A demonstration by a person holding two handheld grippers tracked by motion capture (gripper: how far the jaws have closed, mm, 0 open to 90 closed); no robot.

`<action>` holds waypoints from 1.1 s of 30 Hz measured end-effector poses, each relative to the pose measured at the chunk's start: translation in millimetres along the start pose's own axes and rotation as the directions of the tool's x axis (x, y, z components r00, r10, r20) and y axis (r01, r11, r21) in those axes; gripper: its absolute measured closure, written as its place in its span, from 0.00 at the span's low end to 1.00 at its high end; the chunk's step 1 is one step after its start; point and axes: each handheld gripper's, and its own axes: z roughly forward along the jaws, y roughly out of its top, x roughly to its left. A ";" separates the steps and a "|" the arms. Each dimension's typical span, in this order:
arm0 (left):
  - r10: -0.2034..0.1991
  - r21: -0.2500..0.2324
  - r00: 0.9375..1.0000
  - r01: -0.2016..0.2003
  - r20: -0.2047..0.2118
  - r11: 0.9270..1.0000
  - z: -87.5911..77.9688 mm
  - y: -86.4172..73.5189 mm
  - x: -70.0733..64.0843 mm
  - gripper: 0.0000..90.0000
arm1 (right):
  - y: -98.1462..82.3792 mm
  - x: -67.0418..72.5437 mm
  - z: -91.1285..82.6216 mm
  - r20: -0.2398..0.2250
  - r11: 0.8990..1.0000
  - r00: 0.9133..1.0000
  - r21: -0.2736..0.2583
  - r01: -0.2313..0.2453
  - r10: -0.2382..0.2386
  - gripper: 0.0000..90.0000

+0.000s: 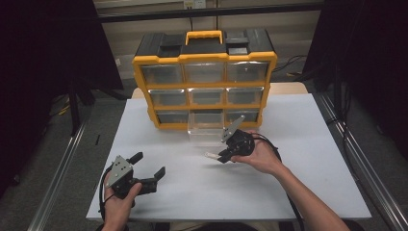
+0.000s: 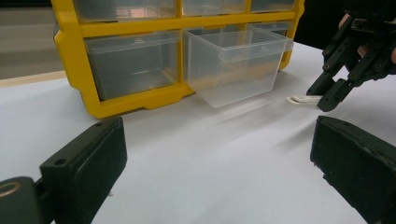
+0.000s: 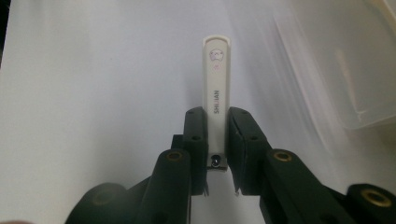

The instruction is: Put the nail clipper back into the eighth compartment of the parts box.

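A white nail clipper (image 3: 216, 84) with small print on its lever sticks out from between the black jaws of my right gripper (image 3: 216, 116), which is shut on it. In the high view the right gripper (image 1: 222, 156) holds the clipper (image 1: 210, 155) just above the white table, in front of a clear drawer (image 1: 206, 127) pulled out of the yellow organizer's (image 1: 204, 60) bottom row. From the left gripper view the clipper (image 2: 302, 99) juts from the far gripper beside the drawer (image 2: 236, 63). My left gripper (image 1: 150, 166) rests near the table's front left, open, nothing between its jaws.
The yellow and black organizer stands at the back of the white table (image 1: 298, 163), with three rows of clear drawers and a yellow handle (image 1: 204, 36) on top. Metal rails run along both sides of the table. Dark curtains hang left and right.
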 end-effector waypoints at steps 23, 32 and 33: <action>-0.017 -0.010 1.000 0.017 0.012 1.000 2.9 1.3 0.8 0.04 | -0.1 11.4 -15.7 0.000 0.992 1.000 -0.127 0.017 -0.017 0.87; -0.006 -0.007 1.000 0.006 0.013 1.000 1.6 0.7 1.1 0.04 | 2.9 12.4 -22.7 -0.004 0.986 1.000 -0.164 0.023 -0.024 0.87; -0.006 -0.007 1.000 0.006 0.014 1.000 1.6 0.5 0.9 0.04 | 3.3 12.8 -23.6 -0.005 0.986 1.000 -0.168 0.020 -0.021 0.86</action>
